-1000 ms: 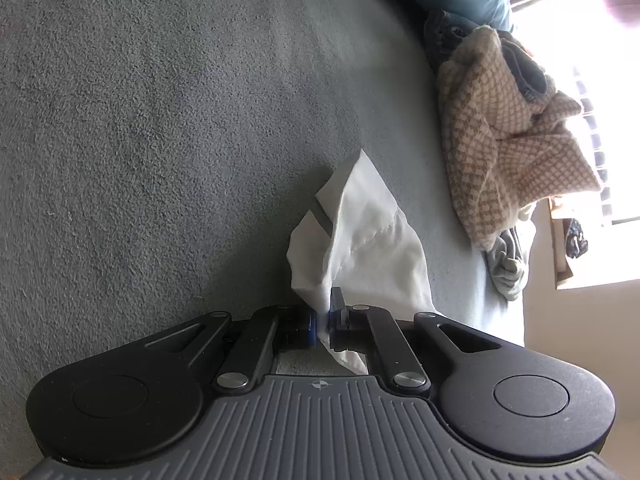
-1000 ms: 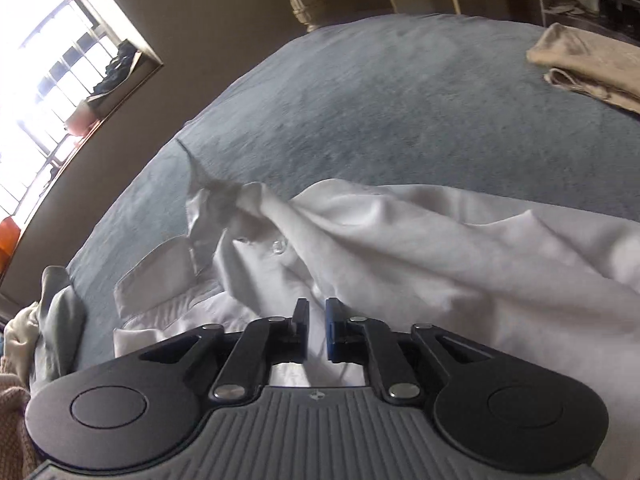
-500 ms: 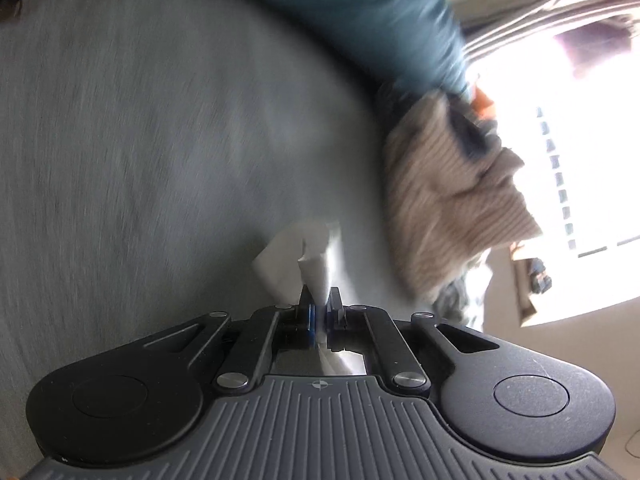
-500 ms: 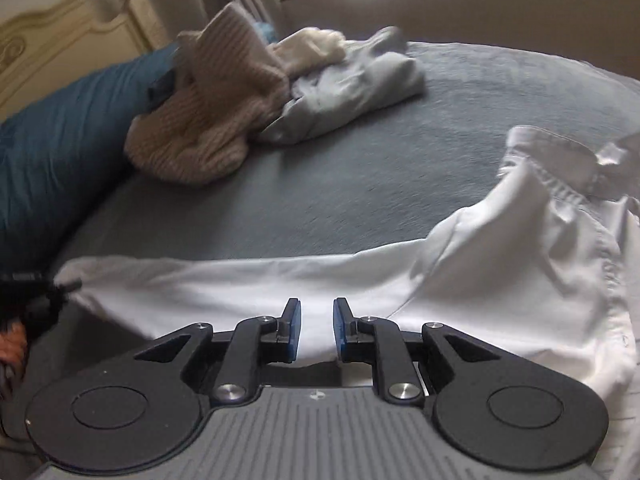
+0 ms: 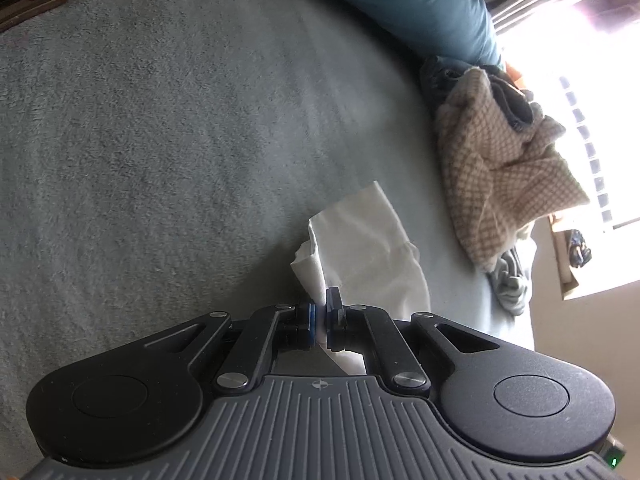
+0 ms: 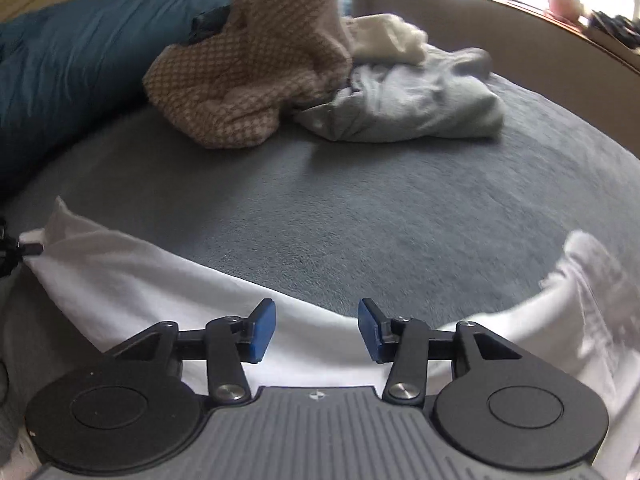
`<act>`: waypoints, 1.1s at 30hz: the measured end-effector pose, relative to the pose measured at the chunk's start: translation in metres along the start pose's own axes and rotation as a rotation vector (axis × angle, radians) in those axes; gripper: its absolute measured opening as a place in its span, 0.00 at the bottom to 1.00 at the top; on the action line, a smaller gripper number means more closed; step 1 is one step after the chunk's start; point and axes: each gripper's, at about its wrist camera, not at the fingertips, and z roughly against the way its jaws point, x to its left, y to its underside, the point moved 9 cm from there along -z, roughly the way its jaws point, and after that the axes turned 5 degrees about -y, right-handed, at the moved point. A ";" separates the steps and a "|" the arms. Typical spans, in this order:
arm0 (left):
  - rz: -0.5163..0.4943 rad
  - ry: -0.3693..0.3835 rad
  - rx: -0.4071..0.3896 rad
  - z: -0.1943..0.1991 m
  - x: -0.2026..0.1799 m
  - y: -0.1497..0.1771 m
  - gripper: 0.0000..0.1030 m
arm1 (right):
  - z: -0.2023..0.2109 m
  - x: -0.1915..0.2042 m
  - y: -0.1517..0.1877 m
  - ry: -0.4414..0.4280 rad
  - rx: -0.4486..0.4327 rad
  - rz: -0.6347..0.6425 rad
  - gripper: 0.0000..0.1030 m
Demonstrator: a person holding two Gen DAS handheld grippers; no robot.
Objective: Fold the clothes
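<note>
We saw the white shirt [image 6: 168, 296] stretched across the grey bed [image 6: 360, 216], its edge passing under our right gripper [image 6: 316, 330], whose jaws were opening with nothing pressed between them. At the far left, our left gripper [image 5: 319, 322] stayed out of it, pinched tight on the shirt's corner.

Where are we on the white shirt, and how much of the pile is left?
Done: nothing here looks folded yet. In hand: the left tool is shut on an end of the white shirt, which lies stretched across the grey bedcover; the right tool is opening above it, gripping nothing. Left: every fold, plus the checked garment and pale grey garment heaped behind.
</note>
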 end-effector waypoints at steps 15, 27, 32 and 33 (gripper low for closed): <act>-0.069 -0.019 -0.062 0.002 -0.012 -0.008 0.03 | -0.058 0.040 -0.024 -0.154 0.067 0.179 0.00; -0.052 -0.016 -0.043 0.001 0.000 -0.019 0.07 | -0.080 0.029 -0.028 -0.036 -0.028 0.060 0.01; -0.154 -0.013 -0.105 0.032 -0.006 -0.037 0.29 | -0.056 0.019 -0.039 -0.037 -0.121 -0.045 0.29; -0.174 -0.006 -0.130 0.041 -0.008 -0.044 0.32 | -0.049 0.019 -0.040 -0.044 -0.145 -0.063 0.35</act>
